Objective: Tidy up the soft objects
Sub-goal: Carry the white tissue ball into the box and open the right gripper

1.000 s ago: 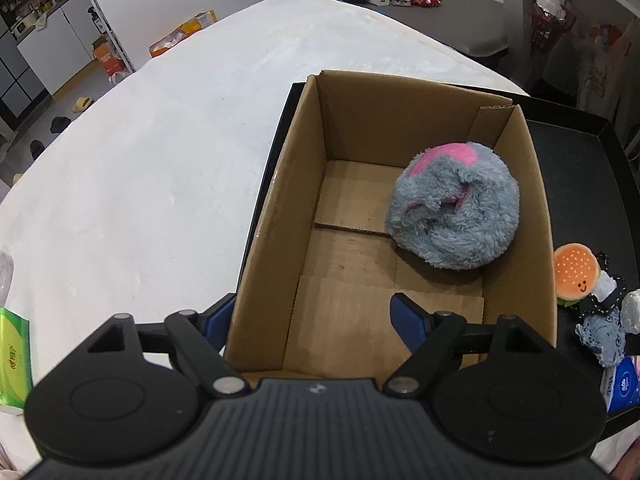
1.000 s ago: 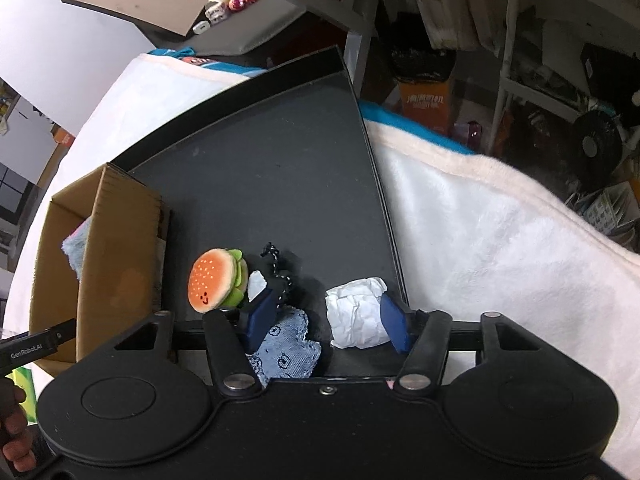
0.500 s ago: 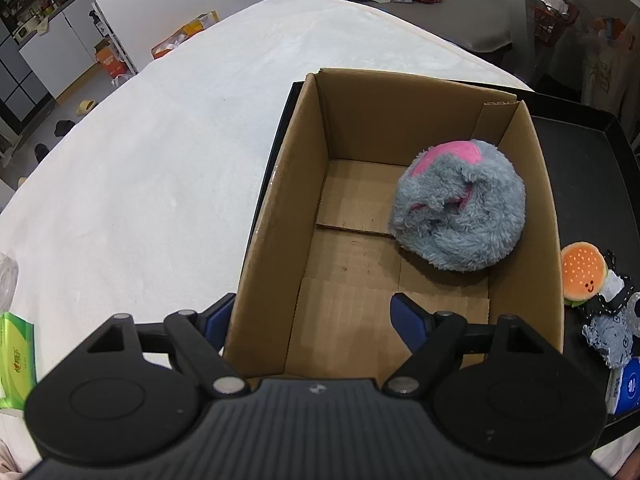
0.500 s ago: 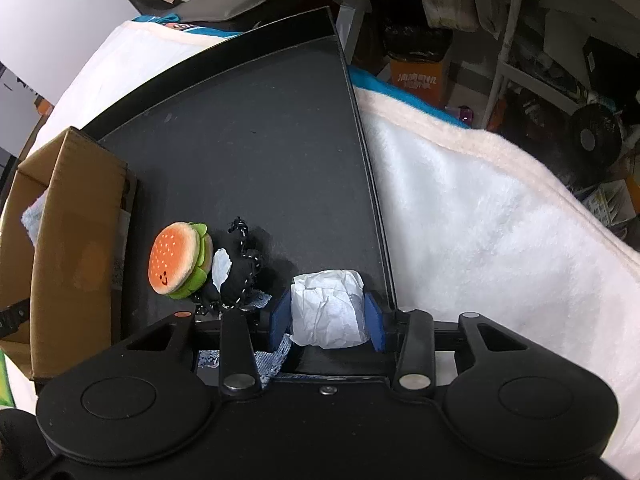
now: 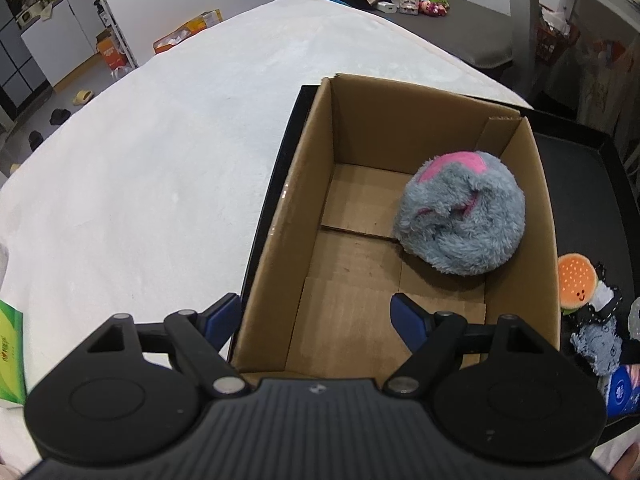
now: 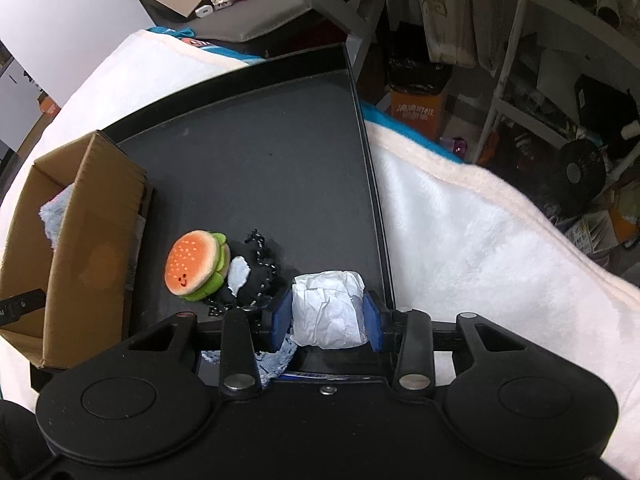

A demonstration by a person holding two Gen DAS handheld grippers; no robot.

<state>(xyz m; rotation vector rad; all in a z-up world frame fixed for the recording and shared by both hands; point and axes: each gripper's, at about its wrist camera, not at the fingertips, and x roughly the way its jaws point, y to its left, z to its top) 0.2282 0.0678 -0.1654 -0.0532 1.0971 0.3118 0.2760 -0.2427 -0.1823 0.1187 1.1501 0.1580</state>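
My right gripper [image 6: 326,316] is shut on a crumpled white paper wad [image 6: 328,312], both blue pads pressed to its sides, over the near right corner of the black tray [image 6: 260,160]. Left of it lie a burger plush [image 6: 196,266], a black item with a white patch [image 6: 250,276] and a blue-grey cloth [image 6: 272,362]. My left gripper [image 5: 316,318] stands open astride the near left wall of the cardboard box [image 5: 280,260], one finger outside, one inside. A grey and pink plush ball [image 5: 460,220] rests in the box's right half.
The box stands on the tray's left side, and a white fleecy cover [image 5: 140,160] spreads over the table around the tray. A green packet [image 5: 10,344] lies at the near left edge. A blue packet [image 5: 622,388] sits near the cloth. Cluttered shelves [image 6: 560,80] stand beyond the table.
My right gripper's jaws have come together on the white paper wad, which lay loose between them a second ago. The left gripper has kept still at the box.
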